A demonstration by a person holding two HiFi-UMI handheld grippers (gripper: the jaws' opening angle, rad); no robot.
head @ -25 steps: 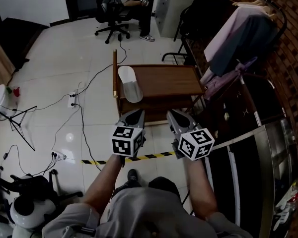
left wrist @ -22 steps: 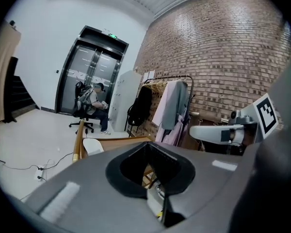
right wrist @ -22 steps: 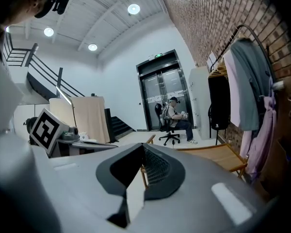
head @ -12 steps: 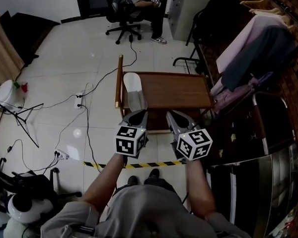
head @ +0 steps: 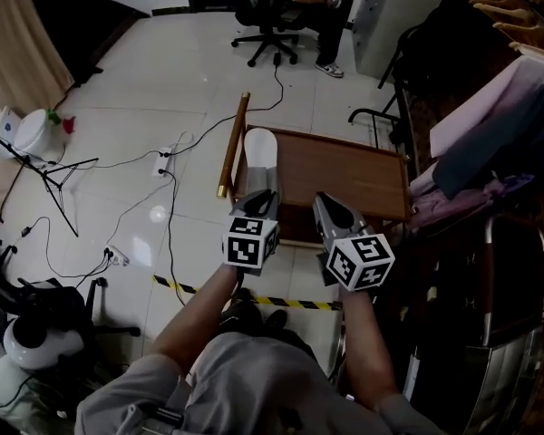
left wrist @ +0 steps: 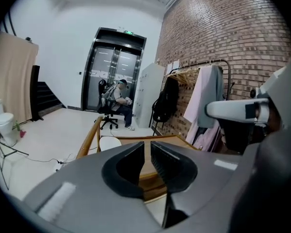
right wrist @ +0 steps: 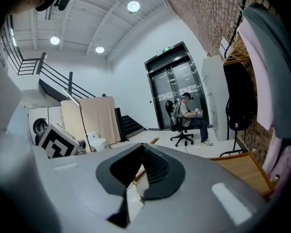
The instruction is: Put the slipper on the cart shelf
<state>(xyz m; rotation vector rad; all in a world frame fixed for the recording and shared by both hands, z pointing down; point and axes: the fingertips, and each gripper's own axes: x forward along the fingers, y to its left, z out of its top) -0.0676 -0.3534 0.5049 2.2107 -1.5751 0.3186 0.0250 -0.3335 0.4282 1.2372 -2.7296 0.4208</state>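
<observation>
A white slipper [head: 259, 155] lies on the left end of the wooden cart [head: 349, 175], next to its wooden handle bar [head: 233, 143]. My left gripper [head: 261, 206] hovers just short of the slipper's near end. Its jaws have just been opening and stand a narrow gap apart with nothing between them. In the left gripper view the slipper [left wrist: 109, 142] and cart top [left wrist: 167, 140] lie ahead of the left gripper [left wrist: 147, 145]. My right gripper [head: 332, 209] hangs over the cart's near edge, shut and empty. The right gripper view shows the right gripper [right wrist: 144, 147] and a cart corner [right wrist: 243, 172].
A person sits on an office chair [head: 276, 16] beyond the cart. Cables and a power strip [head: 163, 155] cross the floor at left, near a tripod [head: 45, 175]. Yellow-black tape [head: 258, 298] runs under my arms. A clothes rack [head: 499, 125] stands at right.
Both grippers have come closer to the cart, the left one now reaching the slipper's near end. The slipper has stayed where it lay on the cart.
</observation>
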